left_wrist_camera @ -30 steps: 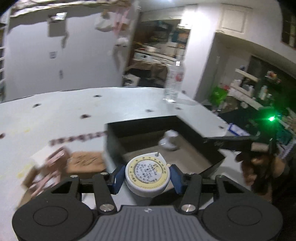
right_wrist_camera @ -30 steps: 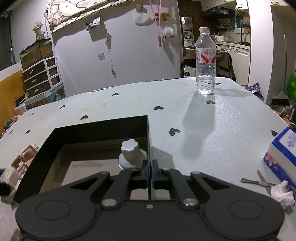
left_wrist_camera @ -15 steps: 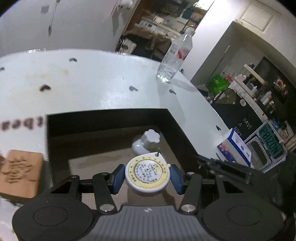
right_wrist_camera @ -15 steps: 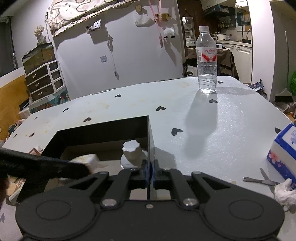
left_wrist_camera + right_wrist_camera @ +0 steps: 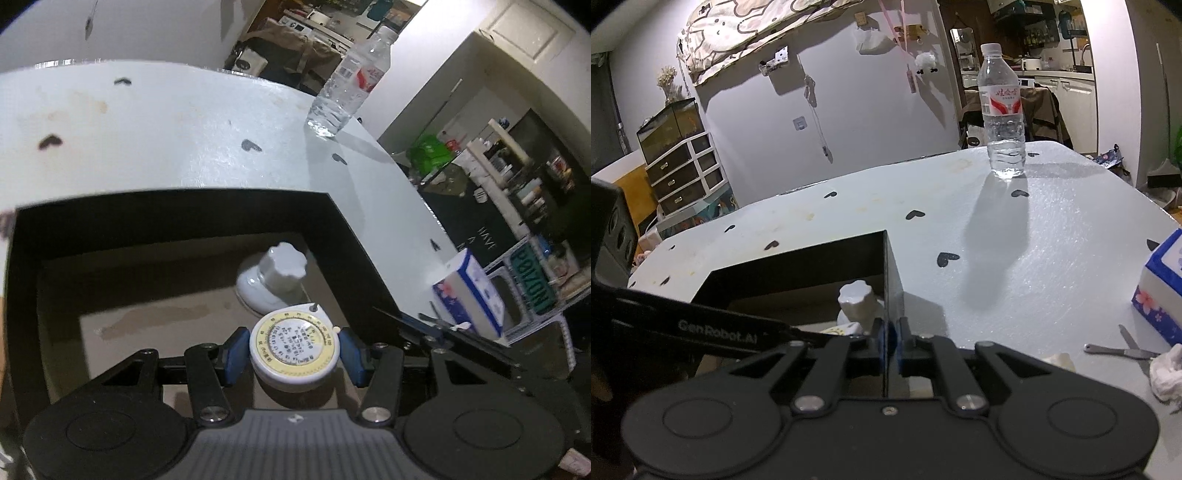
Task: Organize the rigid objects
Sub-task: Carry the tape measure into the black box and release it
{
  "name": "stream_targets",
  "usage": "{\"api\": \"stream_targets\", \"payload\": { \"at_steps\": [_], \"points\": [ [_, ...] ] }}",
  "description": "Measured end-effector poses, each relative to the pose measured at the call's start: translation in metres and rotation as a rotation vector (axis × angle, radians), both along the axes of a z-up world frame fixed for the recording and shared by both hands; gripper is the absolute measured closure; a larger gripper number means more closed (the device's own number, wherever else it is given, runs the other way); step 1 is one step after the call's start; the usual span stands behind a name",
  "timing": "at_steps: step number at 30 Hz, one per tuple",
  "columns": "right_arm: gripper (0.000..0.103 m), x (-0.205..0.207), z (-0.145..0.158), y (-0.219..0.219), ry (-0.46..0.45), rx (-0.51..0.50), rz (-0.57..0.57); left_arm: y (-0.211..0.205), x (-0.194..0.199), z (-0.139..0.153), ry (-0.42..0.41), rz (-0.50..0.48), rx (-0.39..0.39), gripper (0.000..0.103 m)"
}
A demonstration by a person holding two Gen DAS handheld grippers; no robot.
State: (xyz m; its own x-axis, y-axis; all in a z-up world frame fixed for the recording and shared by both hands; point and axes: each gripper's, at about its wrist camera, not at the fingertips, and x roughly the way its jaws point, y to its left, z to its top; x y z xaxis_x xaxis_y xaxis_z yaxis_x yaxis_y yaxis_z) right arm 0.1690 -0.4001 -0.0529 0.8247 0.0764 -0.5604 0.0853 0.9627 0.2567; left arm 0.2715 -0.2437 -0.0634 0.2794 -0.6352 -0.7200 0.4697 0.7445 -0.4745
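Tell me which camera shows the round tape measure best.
The left wrist view: the tape measure sits face-up, whole, between the left gripper's blue pads above the black box. The right wrist view shows only a pale sliver behind the left gripper.

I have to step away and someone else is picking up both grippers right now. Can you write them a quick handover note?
Left gripper: shut on the round tape measure, held above the floor of the black box.
Right gripper: shut on the box's right wall, steadying it.
Done: the white knobbed piece lies in the box, by its right wall.
Left: lower and release the tape measure.
Outside the box on the table: water bottle, tissue pack, a small metal tool, crumpled tissue.
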Motion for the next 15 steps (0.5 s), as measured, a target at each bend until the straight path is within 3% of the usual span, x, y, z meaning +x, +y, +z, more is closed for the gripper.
{"api": "stream_targets", "payload": {
  "at_steps": [3,4,5,15],
  "points": [
    [0.096,0.0,-0.001,-0.002,-0.001,0.01,0.0,0.005,0.004,-0.003,0.06,0.032,-0.027,0.034],
    [0.095,0.0,-0.001,-0.003,-0.001,0.017,0.0,0.008,0.005,-0.003,0.07,0.037,-0.043,0.022],
    [0.095,0.0,-0.001,-0.004,-0.001,0.024,0.0,0.01,0.005,-0.003,0.073,0.043,-0.053,0.018],
    [0.095,0.001,-0.001,-0.004,0.003,0.024,0.0,0.015,-0.014,0.021,-0.023,0.005,-0.049,0.018]
  ]
}}
